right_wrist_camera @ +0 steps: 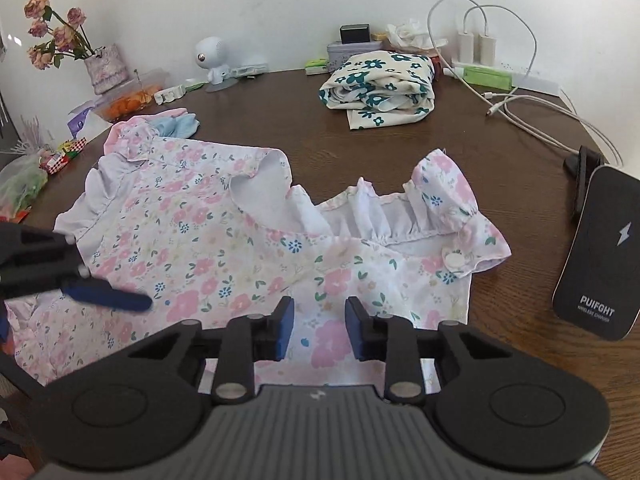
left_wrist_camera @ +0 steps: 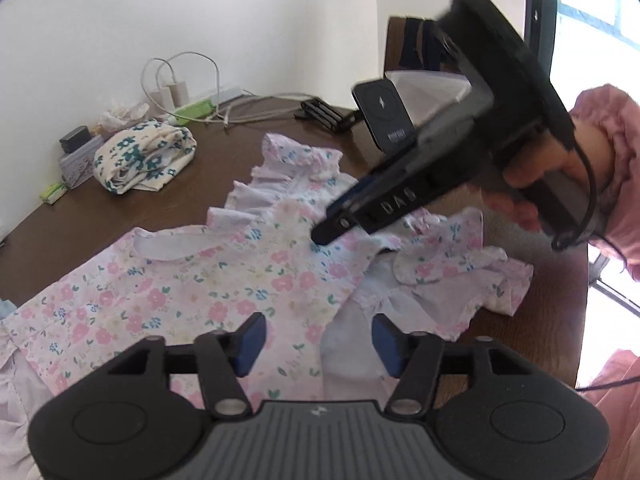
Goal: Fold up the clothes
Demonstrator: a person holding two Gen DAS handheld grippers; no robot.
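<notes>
One garment done: green-flowered cloth (right_wrist_camera: 378, 84) sits folded at back of brown table (right_wrist_camera: 280, 120), well apart from work. Pink floral dress (right_wrist_camera: 208, 240) lies mid-table, partly doubled over, collar and one puff sleeve turned up, ruffles crumpled; fold looks barely begun. Left gripper (left_wrist_camera: 318, 344) hovers low over dress, blue pads apart, nothing between. Right gripper (right_wrist_camera: 318, 326) above collar end, jaws narrow but parted, gripping nothing. Sleeves, skirt, final tidy fold remain, by my reckoning.
</notes>
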